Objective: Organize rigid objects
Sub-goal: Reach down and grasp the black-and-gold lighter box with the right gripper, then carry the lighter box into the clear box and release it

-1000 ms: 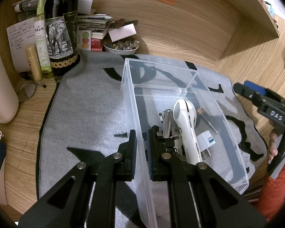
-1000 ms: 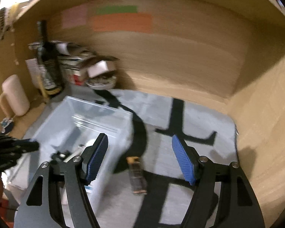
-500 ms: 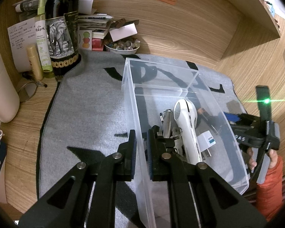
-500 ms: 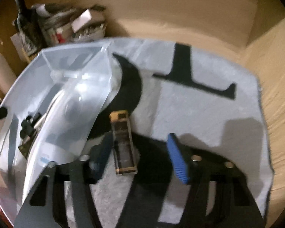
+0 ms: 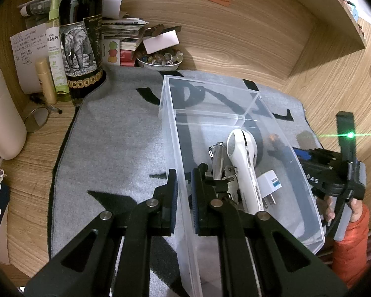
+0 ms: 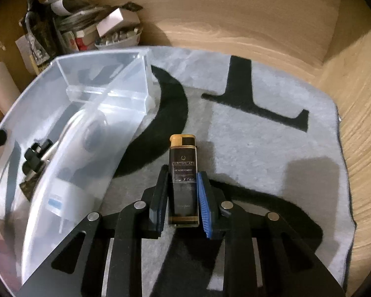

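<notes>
A clear plastic box [image 5: 175, 148] stands on a grey mat [image 5: 116, 143]. My left gripper [image 5: 184, 173] is shut on the box's near left wall. Inside lie a white handheld device [image 5: 244, 163], a white plug adapter [image 5: 270, 182], keys and a metal clip [image 5: 217, 158]. In the right wrist view, my right gripper [image 6: 181, 177] is shut on a dark lighter with a gold cap [image 6: 183, 173] that lies on the mat [image 6: 259, 143] just right of the box [image 6: 86, 113]. The right gripper also shows in the left wrist view [image 5: 306, 156], beyond the box's right wall.
At the back left stand a dark wine bottle with an elephant label [image 5: 81, 39], a green spray bottle [image 5: 55, 49], a small tube [image 5: 45, 81], stacked papers and a bowl of small items [image 5: 160, 60]. A white rounded object [image 5: 2, 113] is far left. Wooden walls enclose the desk.
My right gripper came down onto the mat and closed its fingers around the lighter. The left gripper stayed clamped on the box wall.
</notes>
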{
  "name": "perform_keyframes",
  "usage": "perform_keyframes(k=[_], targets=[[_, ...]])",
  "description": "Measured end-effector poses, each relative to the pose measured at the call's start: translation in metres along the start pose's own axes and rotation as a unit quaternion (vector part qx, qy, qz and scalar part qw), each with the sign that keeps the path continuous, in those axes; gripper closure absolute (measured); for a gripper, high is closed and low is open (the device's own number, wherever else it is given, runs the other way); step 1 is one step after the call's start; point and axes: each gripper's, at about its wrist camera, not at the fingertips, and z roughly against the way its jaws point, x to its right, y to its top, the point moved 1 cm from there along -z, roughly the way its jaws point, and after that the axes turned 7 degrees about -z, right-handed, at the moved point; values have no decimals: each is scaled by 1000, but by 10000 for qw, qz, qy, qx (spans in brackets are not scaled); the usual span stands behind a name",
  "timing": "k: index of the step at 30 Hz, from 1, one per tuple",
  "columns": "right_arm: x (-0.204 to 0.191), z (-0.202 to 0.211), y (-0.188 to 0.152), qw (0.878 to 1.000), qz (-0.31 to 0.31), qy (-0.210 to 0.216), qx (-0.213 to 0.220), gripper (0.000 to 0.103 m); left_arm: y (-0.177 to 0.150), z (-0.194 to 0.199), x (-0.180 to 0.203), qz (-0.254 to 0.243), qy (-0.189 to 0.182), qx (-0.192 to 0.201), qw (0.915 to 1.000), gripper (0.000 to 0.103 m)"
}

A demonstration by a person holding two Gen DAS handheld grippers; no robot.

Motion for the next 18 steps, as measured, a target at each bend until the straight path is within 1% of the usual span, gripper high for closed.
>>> perform_keyframes(k=[8, 13, 18], targets=[[-2, 33, 15, 9987, -40, -42, 500, 81, -1, 0, -1, -2, 0, -2, 10000, 94], [-7, 56, 27, 9961, -71, 60, 875, 81, -1, 0, 0, -1, 3, -2, 10000, 94], [-21, 77, 35, 9928, 54, 189, 1180, 81, 0, 0, 1, 2, 2, -2, 10000, 94]])
